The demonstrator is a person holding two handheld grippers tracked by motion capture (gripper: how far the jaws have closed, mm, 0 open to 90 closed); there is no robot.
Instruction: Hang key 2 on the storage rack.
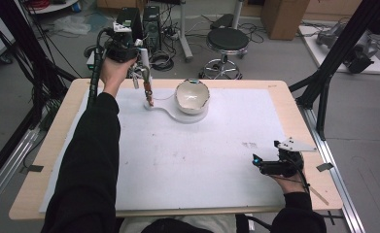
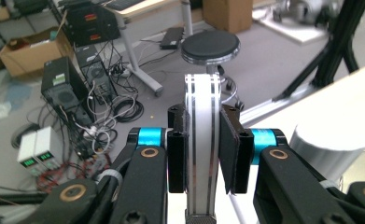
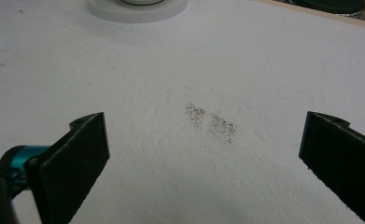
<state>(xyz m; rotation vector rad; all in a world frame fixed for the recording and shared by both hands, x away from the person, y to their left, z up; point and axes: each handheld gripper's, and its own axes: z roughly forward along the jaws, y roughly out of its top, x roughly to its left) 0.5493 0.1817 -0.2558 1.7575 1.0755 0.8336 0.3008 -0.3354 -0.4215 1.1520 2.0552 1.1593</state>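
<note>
My left gripper (image 1: 138,73) is at the table's far left, shut on a white handle with dark stripes (image 2: 201,140). The handle stands upright between the pads. Below the gripper the tool's brown lower end (image 1: 149,95) slants down to the white board, close to the tab of a white round base (image 1: 187,116). On that base a white bowl (image 1: 192,94) rests tilted, just right of the tool. My right gripper (image 1: 256,161) lies low over the board near the front right, open, with nothing between its jaws (image 3: 203,154).
A white board (image 1: 187,160) covers most of the wooden table (image 1: 56,145). A patch of dark specks (image 3: 210,122) marks the board ahead of the right gripper. Beyond the far edge stand a black stool (image 1: 228,41), computer cases and cables on the floor.
</note>
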